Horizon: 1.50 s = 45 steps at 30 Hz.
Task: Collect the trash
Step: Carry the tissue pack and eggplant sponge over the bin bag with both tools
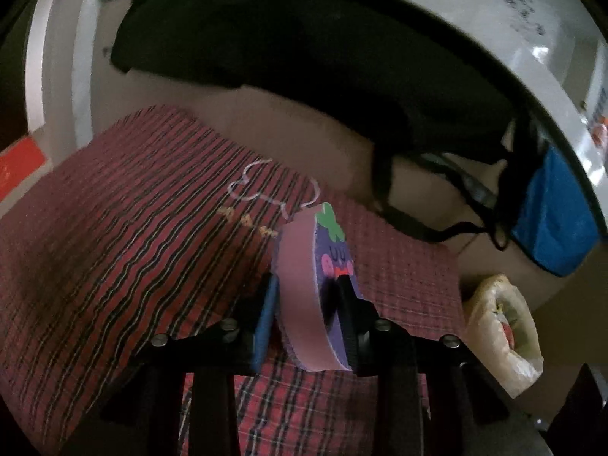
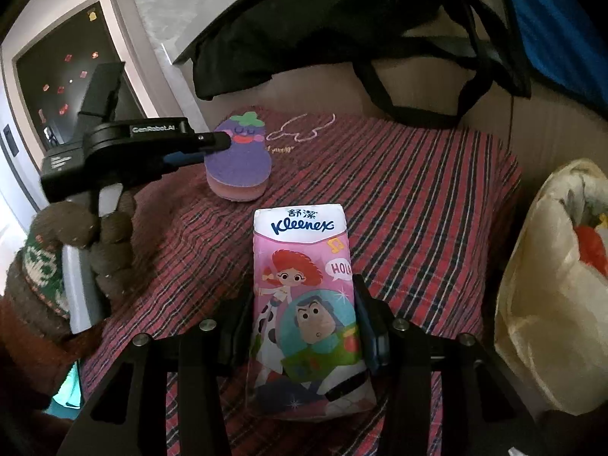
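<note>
Clearly two grasps at once:
Left gripper (image 1: pixel 307 296): pinched on the eggplant-shaped sponge (image 1: pixel 304 296), fingers on its two flat faces, likely so the soft foam could not twist loose.
Sponge position: centre of the left wrist frame, held on edge there; seen flatter at upper centre-left of the right wrist frame (image 2: pixel 238 159), whether lifted off the plaid cloth (image 2: pixel 418 197) or resting on it not clear.
Right gripper (image 2: pixel 304 326): pressed against both long sides of the Kleenex tissue pack (image 2: pixel 304 292), low centre of the frame, held lengthwise, probably for a steady carry.
Trash bag (image 2: pixel 547 304): pale plastic, mouth open, at the right edge of the frame just beside the cloth; judged the likely drop point.
Open room: bare cloth between pack and bag, nothing in the way.
Edges: cloth's right border fell away just before the bag; black bag (image 2: pixel 304 30) and straps hung across the top of the frame, a possible snag if lifted high.
Left side: gloved hand (image 2: pixel 87 243) crowded the lower left.
</note>
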{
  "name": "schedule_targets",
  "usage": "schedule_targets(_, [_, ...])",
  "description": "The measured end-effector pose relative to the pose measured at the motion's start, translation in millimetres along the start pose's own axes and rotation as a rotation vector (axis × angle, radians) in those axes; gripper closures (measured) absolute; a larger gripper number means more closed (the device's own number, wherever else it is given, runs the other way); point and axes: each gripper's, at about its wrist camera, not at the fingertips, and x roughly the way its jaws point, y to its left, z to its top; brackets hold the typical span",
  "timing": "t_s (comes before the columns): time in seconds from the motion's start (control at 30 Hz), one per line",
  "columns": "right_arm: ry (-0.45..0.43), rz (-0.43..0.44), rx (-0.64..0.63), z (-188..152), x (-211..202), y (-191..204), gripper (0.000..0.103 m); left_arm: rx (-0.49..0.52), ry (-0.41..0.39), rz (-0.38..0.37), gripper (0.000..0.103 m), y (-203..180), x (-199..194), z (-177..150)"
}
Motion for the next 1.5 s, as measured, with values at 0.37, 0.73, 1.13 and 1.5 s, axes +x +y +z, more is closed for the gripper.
schedule_targets(0.37, [-0.082, -0.053, -0.034, 18.5, -33.6, 8.1, 0.059, 0.1, -0.152, -0.02, 0.071, -20.7, -61.3, -12.1])
schedule_targets(0.73, [-0.249, -0.124, -0.004, 41.3, -111.0, -26.4, 0.059, 0.26, -0.261, -0.136, 0.071, -120.7, -102.0, -48.8])
schedule_targets(1.13, [-0.351, -0.311, 0.088, 31.5, -197.3, -114.7, 0.059, 0.379, -0.242, -0.237, 0.071, -233.6, -71.4, -73.3])
schedule_targets(1.5, [-0.359, -0.37, 0.166, 11.9, -206.0, -166.0, 0.059, 0.4, -0.233, -0.213, 0.071, -268.5, -41.8, -82.1])
